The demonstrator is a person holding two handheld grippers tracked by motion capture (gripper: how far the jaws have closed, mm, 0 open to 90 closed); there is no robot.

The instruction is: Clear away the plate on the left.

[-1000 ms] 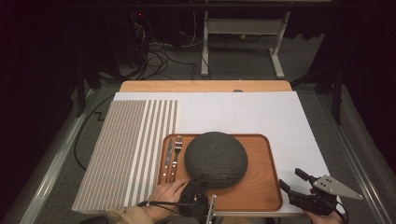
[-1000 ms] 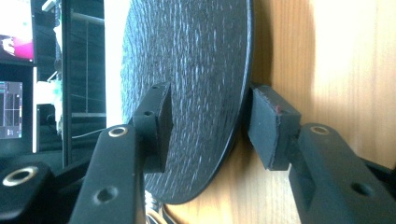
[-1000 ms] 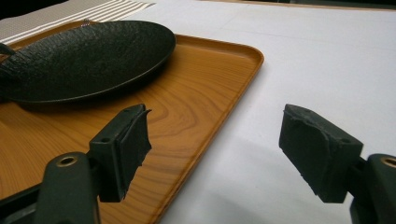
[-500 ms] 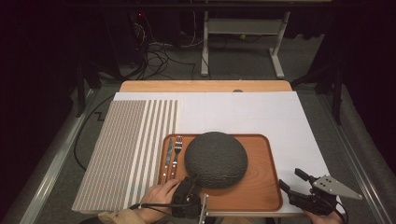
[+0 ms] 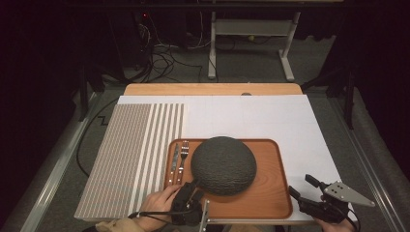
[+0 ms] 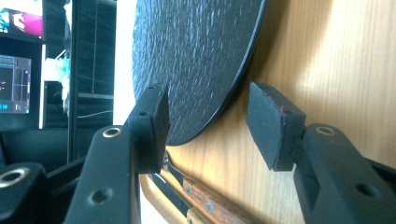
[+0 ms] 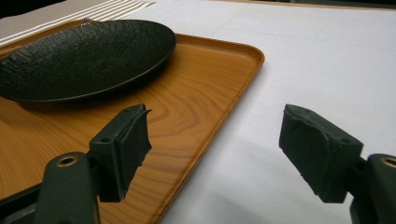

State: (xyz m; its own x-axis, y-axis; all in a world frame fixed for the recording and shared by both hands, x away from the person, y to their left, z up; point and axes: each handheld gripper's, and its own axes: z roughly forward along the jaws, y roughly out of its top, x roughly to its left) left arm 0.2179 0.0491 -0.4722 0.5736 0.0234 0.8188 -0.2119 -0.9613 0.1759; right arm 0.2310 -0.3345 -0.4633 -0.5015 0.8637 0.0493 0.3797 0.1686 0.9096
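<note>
My left gripper (image 6: 205, 116), jaws apart and straddling without gripping the rim of the black plate (image 5: 223, 165) on the wooden tray (image 5: 270, 203), has fork (image 5: 183, 155) and knife (image 5: 174, 159) alongside; right gripper (image 7: 215, 154) wide, empty.

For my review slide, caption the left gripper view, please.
Left tool open, its pads straddling the dark plate's rim on the wooden tray.

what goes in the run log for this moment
left gripper: open at plate rim | right gripper: open, by tray corner
</note>
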